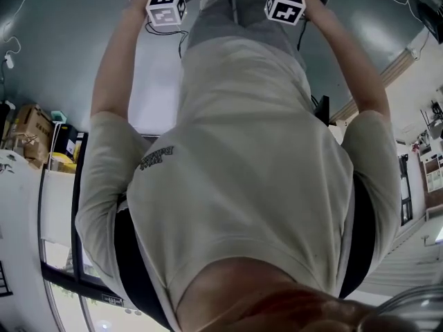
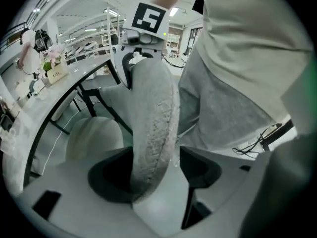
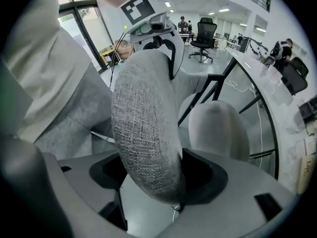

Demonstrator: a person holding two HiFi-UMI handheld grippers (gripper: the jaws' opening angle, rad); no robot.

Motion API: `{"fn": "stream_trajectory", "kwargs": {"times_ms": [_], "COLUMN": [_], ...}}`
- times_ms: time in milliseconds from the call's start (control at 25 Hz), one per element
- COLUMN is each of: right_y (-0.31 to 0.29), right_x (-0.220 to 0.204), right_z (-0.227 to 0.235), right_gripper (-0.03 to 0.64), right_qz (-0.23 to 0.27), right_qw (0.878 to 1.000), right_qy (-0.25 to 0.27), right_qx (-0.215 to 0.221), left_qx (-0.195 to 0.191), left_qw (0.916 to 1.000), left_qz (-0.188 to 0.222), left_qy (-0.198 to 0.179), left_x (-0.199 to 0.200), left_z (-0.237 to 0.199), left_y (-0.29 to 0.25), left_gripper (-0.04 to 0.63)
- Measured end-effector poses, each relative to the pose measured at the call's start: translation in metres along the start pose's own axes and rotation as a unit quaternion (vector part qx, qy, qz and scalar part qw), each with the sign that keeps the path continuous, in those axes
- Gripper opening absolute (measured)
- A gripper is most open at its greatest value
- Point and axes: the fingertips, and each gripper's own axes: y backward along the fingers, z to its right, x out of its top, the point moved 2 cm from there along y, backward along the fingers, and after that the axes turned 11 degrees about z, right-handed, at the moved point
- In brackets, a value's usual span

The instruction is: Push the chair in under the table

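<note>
Chair backrest (image 2: pixel 153 128) stands between the released, wide-spread jaws of the left gripper (image 2: pixel 156 175) and right gripper (image 3: pixel 158 175), seat (image 3: pixel 218 128) beyond them near the counter (image 2: pixel 64 78), while the head view shows only marker cubes (image 1: pixel 166 4) beyond the person's shirt (image 1: pixel 242 158).

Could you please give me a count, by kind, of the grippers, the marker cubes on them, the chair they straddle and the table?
Grippers: 2, the left gripper and the right gripper
Marker cubes: 2, the left marker cube and the right marker cube
Fabric chair: 1
Table: 1
Total: 6
</note>
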Motion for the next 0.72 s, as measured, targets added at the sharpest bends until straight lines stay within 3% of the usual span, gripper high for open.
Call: {"fn": "stream_trajectory", "kwargs": {"times_ms": [200,320,440,600,720], "right_y": [-0.009,-0.012,-0.012,-0.011,-0.01], "right_x": [0.0,0.001,0.004,0.004,0.007], "right_z": [0.007,0.006,0.004,0.008,0.009], "right_gripper": [0.281,0.264,0.248,0.136,0.129], "right_qz": [0.004,0.007,0.009,0.009,0.008], "right_qw": [1.0,1.0,0.999,0.995,0.995], "right_qy": [0.011,0.02,0.045,0.092,0.097], "right_qx": [-0.006,0.007,0.009,-0.025,-0.023], "left_qx": [-0.005,0.007,-0.014,-0.045,-0.054], "left_qw": [1.0,0.9999,0.9998,0.9989,0.9983], "left_qz": [0.005,-0.002,-0.003,-0.016,-0.02], "left_qy": [0.004,0.01,0.012,0.004,0.003], "left_x": [0.0,-0.001,0.001,0.003,0.002], "left_z": [-0.007,-0.014,-0.013,-0.013,-0.013], "left_y": [-0.002,-0.006,-0.006,-0.007,-0.003], "left_gripper": [0.275,0.163,0.163,0.153,0.149]}}
